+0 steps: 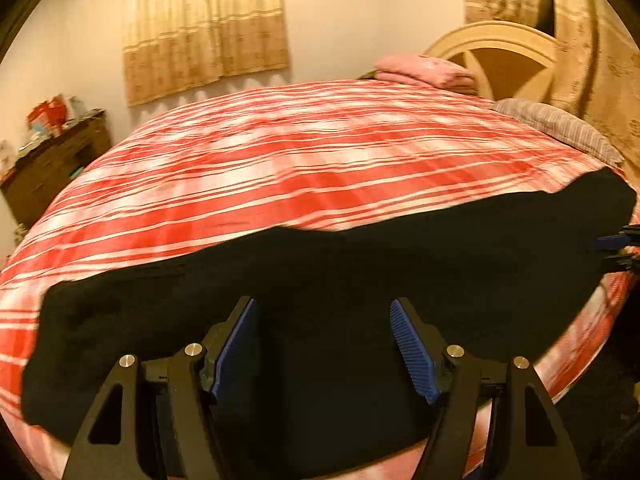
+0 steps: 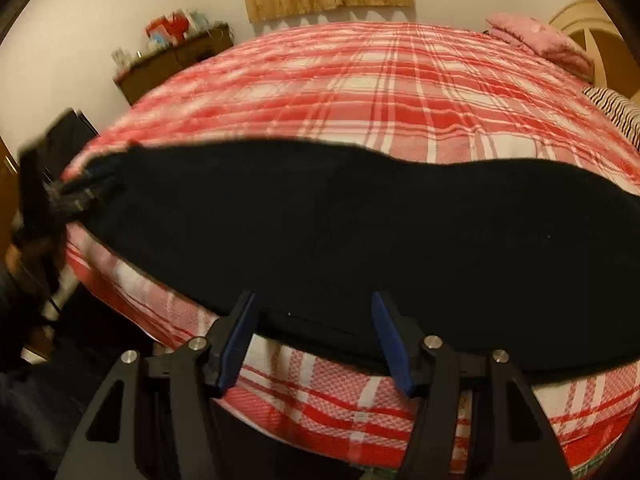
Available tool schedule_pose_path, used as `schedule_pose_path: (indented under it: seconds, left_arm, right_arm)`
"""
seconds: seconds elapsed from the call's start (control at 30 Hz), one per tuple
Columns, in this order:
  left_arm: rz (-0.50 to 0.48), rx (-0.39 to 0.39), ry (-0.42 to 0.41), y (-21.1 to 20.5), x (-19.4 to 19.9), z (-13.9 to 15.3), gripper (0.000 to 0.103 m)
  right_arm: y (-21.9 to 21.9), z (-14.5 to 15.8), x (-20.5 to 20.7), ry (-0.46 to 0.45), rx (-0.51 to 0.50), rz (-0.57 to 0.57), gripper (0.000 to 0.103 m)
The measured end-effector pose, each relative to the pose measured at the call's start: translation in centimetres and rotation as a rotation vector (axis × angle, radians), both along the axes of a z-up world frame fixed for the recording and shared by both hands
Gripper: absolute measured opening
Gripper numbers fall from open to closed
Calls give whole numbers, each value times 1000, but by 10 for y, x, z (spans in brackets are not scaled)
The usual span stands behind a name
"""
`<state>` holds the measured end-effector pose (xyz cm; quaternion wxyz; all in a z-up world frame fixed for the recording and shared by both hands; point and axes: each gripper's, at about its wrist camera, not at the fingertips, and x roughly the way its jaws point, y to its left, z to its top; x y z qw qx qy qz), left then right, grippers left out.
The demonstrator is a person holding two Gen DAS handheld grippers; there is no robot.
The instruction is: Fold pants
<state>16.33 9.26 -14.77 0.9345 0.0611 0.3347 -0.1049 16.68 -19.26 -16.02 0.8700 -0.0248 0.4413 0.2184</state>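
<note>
Black pants (image 1: pixel 320 272) lay along the near edge of the red plaid bedspread (image 1: pixel 280 168).
The left gripper (image 1: pixel 324 308) and right gripper (image 2: pixel 314 300) were both spread, pinching nothing.

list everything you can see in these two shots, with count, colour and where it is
pants: one, black, spread along the bed's near edge
bedcover: one, red and white plaid, over the bed
pink bedding: one folded pile, far end by the headboard
striped pillow: one, dark and white, bed's right side
headboard: one, cream, far right
curtains: beige, on the far wall
dresser: one, brown, cluttered top, far left
left claw: black with blue pads, open over the pants
right claw: same, open at the pants' near edge
</note>
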Motion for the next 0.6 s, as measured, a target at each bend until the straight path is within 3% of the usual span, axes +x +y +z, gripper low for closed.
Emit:
schedule_pose_path:
  seconds: [0.23,0.33,0.6]
  left_arm:
    - [92,-20,27,53,7,-18,70]
    - [60,34,15,44,-1,-31,80]
    - [50,7,7,45,-6,-34,82]
  right_arm:
    - [28,37,19,-14,83,73,54]
    - [72,46,43,-23,108,127,50]
    - [194,50,115,156,309,285,46]
